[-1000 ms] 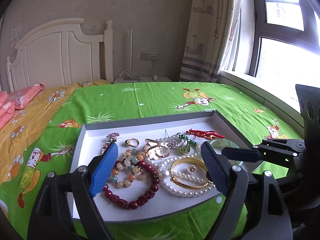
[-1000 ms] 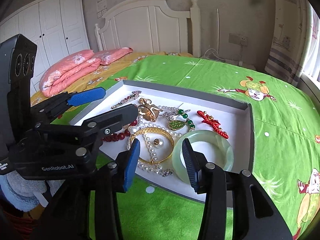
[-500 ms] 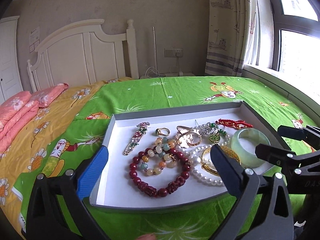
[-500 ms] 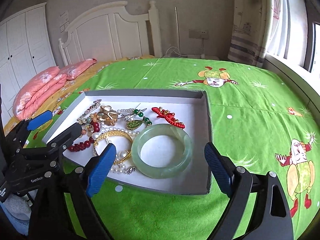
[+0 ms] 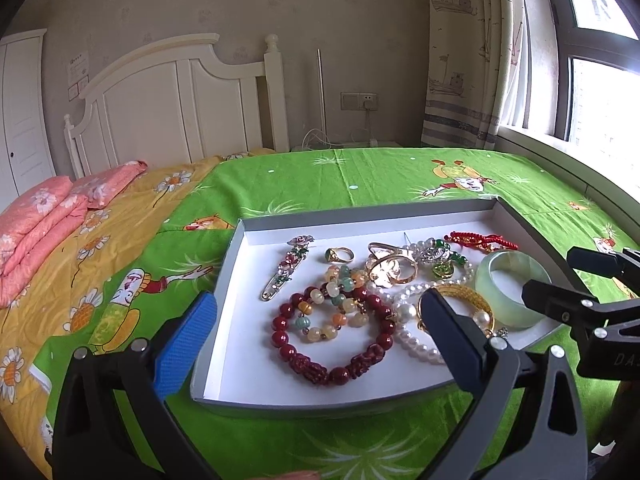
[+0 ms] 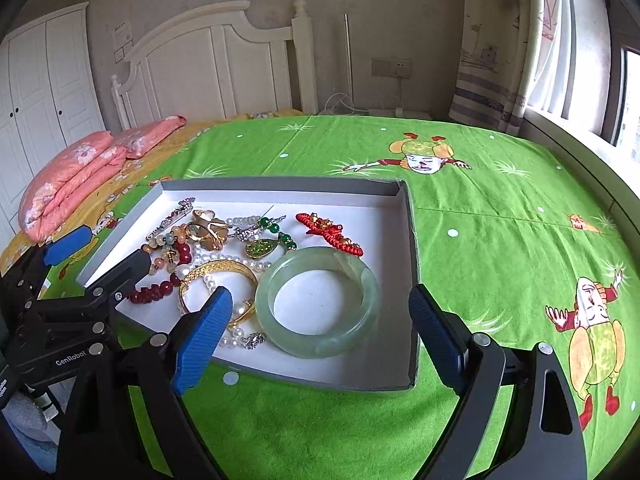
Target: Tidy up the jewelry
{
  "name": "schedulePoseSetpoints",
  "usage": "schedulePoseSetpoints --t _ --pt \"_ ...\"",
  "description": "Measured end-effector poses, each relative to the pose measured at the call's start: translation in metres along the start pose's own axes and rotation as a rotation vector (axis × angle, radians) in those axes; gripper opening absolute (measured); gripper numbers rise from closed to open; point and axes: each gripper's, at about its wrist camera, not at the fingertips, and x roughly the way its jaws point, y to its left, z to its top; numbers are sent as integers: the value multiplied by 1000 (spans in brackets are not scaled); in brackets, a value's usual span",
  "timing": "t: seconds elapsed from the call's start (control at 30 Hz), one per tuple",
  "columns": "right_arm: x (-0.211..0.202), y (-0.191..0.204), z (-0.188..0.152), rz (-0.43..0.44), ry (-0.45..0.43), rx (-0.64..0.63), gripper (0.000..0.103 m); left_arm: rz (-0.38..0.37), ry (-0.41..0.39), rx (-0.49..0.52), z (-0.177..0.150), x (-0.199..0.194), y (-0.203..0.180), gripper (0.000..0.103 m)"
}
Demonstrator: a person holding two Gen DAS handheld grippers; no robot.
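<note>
Jewelry [image 5: 360, 292] heaped in grey tray [image 5: 224, 272]

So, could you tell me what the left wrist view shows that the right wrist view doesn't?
Only the left wrist view shows the small gold ring and the whole dark red bead bracelet. Only the right wrist view shows the wardrobe doors and the tray's right-hand wall. Both show the tray, the jade bangle, the gold bangle and the red knotted cord.
</note>
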Motion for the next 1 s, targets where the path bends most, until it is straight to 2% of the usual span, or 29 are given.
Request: schedulePoseSetpoints --t 1.0 --pt "0 2 -1 -5 0 -6 86 -12 3 -9 1 1 2 101"
